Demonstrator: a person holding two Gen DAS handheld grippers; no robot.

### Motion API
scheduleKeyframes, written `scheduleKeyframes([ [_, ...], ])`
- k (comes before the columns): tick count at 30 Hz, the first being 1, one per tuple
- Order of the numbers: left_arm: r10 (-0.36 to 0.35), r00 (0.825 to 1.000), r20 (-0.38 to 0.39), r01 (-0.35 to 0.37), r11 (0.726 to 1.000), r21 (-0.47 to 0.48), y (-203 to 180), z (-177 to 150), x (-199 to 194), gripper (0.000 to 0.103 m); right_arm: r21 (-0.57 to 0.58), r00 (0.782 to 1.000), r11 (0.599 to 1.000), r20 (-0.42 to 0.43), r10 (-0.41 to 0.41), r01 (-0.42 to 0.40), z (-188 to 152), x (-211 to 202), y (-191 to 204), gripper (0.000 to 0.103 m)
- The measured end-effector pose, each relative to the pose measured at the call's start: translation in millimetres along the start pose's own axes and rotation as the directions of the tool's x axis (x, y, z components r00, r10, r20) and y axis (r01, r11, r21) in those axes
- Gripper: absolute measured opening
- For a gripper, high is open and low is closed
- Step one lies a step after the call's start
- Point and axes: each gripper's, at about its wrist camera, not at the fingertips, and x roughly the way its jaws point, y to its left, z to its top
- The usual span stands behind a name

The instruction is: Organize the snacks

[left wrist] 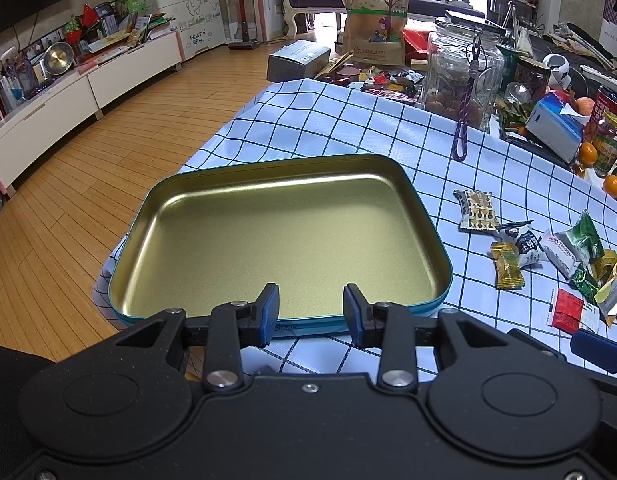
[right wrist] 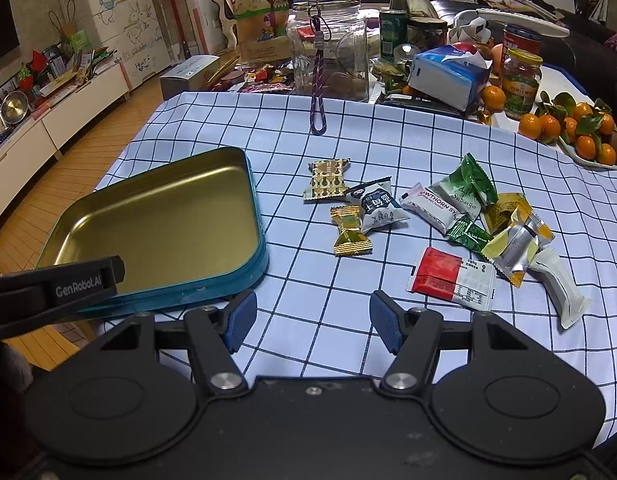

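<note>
Gold-lined tin (left wrist: 284,236) with a teal outer wall sat empty on the blue-and-white checked cloth (left wrist: 348,128), over toward the left edge of the table; the left gripper (left wrist: 311,308) hung right at its near rim, jaws released with a gap between the blue pads, nothing in them. Right gripper (right wrist: 311,326) was the same deal, spread wide over bare cloth, gripping nothing; it sat just right of the tin's near corner.

Snacks were all loose on the cloth to the right of the tin, none inside it; a brown patterned packet (right wrist: 327,180) lay nearest the far side, a gold twist-wrapped candy (right wrist: 350,232) beside a dark blue-and-white packet (right wrist: 378,206), then a jumbled heap with a white hawthorn bar (right wrist: 430,206), a green pouch (right wrist: 466,188) and a red-and-white sachet (right wrist: 448,276) closest to the right gripper.

Behind them stood a glass jar (right wrist: 328,52) with a purple lanyard (right wrist: 318,92) dangling off it; oranges (right wrist: 576,128) piled at far right.
</note>
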Motion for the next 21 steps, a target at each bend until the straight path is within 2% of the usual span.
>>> scheduleKeyframes([
  [9,-0.008,1.0,-0.002,0.008,1.0,0.003,-3.1,-0.3,-0.8,0.046,-0.008,1.0,1.0,0.001,-0.01,0.01,-3.3,1.1,-0.7,0.065],
  [12,-0.02,1.0,0.002,0.02,1.0,0.004,-5.4,2.0,-2.3,0.046,-0.018,0.999,0.999,0.011,-0.041,0.041,-4.4,0.6,-5.5,0.065],
  [17,-0.043,0.999,-0.007,0.043,0.999,0.015,-15.4,4.0,-1.2,0.046,-0.023,0.99,0.992,0.062,-0.126,0.127,-4.2,-3.6,-27.1,0.065],
  [21,-0.081,0.997,-0.015,0.082,0.995,0.063,-35.9,2.2,-1.7,0.046,0.045,0.988,0.989,0.061,-0.141,0.139,-5.5,-5.9,-56.4,0.065],
])
